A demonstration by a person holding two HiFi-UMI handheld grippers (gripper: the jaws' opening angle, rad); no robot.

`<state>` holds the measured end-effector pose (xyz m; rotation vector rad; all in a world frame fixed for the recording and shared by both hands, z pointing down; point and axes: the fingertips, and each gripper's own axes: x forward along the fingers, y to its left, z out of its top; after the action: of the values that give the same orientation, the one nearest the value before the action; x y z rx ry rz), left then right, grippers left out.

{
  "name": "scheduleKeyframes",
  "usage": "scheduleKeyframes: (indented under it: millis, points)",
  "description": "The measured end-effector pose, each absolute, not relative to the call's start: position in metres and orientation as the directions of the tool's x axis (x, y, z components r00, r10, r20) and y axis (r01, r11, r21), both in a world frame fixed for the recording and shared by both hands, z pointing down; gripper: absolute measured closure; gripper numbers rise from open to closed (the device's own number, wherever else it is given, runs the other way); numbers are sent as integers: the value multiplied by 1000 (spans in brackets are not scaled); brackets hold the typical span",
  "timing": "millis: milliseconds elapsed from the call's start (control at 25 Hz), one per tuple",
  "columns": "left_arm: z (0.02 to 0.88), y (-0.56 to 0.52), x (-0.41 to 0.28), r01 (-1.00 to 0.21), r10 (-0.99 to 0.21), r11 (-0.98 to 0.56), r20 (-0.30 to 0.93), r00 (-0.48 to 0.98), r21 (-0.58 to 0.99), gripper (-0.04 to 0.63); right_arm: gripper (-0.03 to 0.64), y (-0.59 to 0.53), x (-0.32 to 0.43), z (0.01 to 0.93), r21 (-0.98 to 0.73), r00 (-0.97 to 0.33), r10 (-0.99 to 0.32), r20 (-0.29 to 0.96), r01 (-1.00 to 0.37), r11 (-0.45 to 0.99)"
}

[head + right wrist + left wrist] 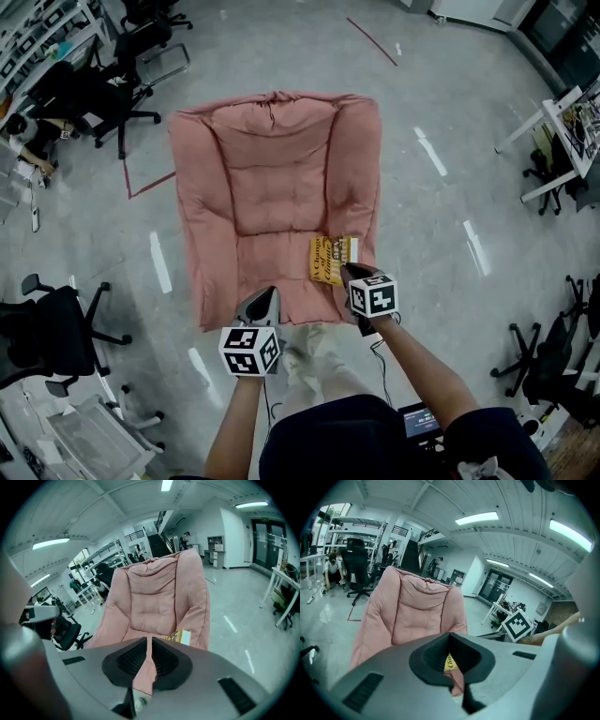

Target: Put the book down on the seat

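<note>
Jaws of the left gripper (265, 298) are shown closed and empty, those of the right gripper (349, 273) closed to a thin slit and empty, just beside the yellow book (333, 260), which is laid flat on the pink padded seat (272, 178) by its right bolster.

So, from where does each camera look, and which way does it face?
Head view: on the person's head, steeply down at the pink chair, the book on its seat; left gripper, right gripper, forearms show.
Left gripper view: on the left gripper, facing the chair; own jaws, right gripper and forearm show.
Right gripper view: on the right gripper, facing the chair; own jaws show.
All three share chair and book.
</note>
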<state>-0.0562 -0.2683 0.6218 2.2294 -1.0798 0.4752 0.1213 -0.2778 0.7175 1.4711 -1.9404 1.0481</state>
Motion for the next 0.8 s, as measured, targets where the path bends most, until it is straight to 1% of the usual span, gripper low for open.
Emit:
scheduleKeyframes:
  millis: [160, 320, 560, 800]
  points:
    - [610, -263, -64, -799, -598, -475, 531, 601, 369, 591, 586, -278, 116, 695, -283, -308, -609, 731, -949, 140]
    - [600, -255, -74, -798, -607, -489, 520, 601, 352, 591, 595, -273, 93, 669, -295, -347, -635, 691, -936, 191]
    - [579, -245, -86, -796, -631, -504, 486, 604, 335, 591, 597, -262, 53, 627, -328, -434, -657, 617, -900, 287]
    - [563, -229, -104, -794, -646, -517, 462, 607, 321, 591, 597, -249, 28, 588, -336, -465, -694, 550, -883, 326]
